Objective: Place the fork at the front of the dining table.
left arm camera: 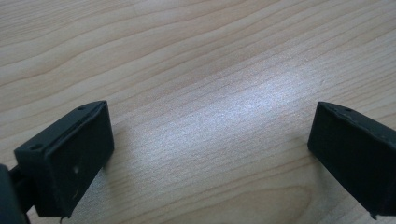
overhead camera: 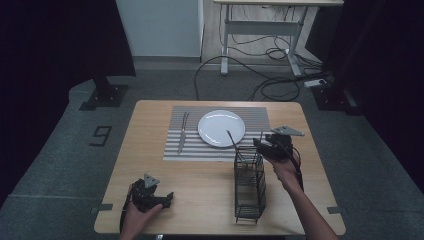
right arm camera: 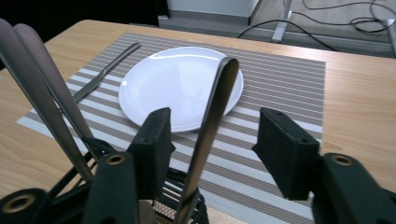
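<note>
Nearest to me, the left gripper (overhead camera: pixel 167 198) rests low on the bare wooden table (left arm camera: pixel 196 60), its jaws spread wide with nothing between them, well apart from the work. The right gripper (right arm camera: pixel 212 140) is the one engaged: it stands at the far end of the black wire cutlery caddy (overhead camera: pixel 249 186), jaws spread, with a steel utensil handle (right arm camera: pixel 210 126) rising between them. That handle sits closer to the left-hand finger (right arm camera: pixel 156 140) than to the other and touches neither that I can tell. Its long axis runs steeply up out of the caddy, leaning away from the gripper towards the plate, so I judge the jaws need only to close across it and then lift along that lean. Two more handles (right arm camera: pixel 42 93) stand off beyond the left-hand finger, clear of the gap. Past the fingertips lies the white plate (right arm camera: pixel 180 86) on a striped placemat (right arm camera: pixel 280 84), with a knife (overhead camera: pixel 182 137) and fork (overhead camera: pixel 184 120) beside it. The only writing I can make out is a dark 9 marked on the floor (overhead camera: pixel 101 135)
</note>
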Motion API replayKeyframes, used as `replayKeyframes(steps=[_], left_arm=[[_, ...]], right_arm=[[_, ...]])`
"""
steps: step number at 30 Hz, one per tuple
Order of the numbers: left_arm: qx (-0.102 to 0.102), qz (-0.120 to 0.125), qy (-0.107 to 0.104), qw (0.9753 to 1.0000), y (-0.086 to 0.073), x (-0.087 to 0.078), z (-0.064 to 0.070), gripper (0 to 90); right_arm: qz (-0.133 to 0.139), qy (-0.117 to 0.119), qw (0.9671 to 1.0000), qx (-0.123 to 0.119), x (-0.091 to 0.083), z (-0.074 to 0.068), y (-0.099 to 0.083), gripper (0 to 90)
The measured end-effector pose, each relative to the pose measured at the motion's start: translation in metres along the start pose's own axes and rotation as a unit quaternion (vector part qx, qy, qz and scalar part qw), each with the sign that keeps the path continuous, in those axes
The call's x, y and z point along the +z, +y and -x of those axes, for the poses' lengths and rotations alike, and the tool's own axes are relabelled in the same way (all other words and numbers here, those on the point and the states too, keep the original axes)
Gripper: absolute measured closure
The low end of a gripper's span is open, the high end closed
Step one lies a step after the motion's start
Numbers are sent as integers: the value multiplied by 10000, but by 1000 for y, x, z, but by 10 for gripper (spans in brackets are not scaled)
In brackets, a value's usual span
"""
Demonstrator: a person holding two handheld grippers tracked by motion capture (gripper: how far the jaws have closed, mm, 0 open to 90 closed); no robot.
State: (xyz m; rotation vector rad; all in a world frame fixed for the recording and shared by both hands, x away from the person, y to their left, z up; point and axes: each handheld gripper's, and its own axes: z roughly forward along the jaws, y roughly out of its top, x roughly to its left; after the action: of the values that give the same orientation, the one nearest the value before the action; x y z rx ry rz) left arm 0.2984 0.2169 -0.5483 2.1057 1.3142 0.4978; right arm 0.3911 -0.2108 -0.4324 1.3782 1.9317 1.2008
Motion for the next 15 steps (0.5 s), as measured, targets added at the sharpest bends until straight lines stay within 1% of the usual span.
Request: replayKeyframes(steps=[3, 6, 7, 8, 9, 10, 11, 12, 14, 15], left_arm=[[1, -1, -2, 10000, 0, 0, 0, 2], [7, -1, -8, 10000, 0, 0, 0, 1], [13, -2, -11, 10000, 0, 0, 0, 1], [18, -1, -16, 10000, 0, 0, 0, 1], [18, -1, -16, 10000, 0, 0, 0, 1], [20, -1, -18, 10000, 0, 0, 0, 1], [19, 1, -20, 10000, 0, 0, 0, 1], [19, 1, -20, 10000, 0, 0, 0, 1], [21, 0, -19, 10000, 0, 0, 0, 1], [20, 0, -19, 10000, 0, 0, 0, 1]], right_arm=[[-12, 88, 9999, 68, 3, 0, 0, 499], [-36, 109, 9999, 89, 5, 1, -1, 526], [-40, 130, 9998, 116, 6, 1, -1, 545], [-39, 143, 9998, 154, 7, 2, -1, 586], [-39, 143, 9998, 154, 7, 2, -1, 586], [-3, 117, 9998, 129, 6, 2, -1, 629], [7, 103, 9999, 113, 5, 1, -1, 652], [7, 103, 9999, 113, 5, 1, -1, 652], [63, 45, 10000, -30, 1, -1, -1, 717], [77, 50, 9999, -49, 0, -1, -1, 733]])
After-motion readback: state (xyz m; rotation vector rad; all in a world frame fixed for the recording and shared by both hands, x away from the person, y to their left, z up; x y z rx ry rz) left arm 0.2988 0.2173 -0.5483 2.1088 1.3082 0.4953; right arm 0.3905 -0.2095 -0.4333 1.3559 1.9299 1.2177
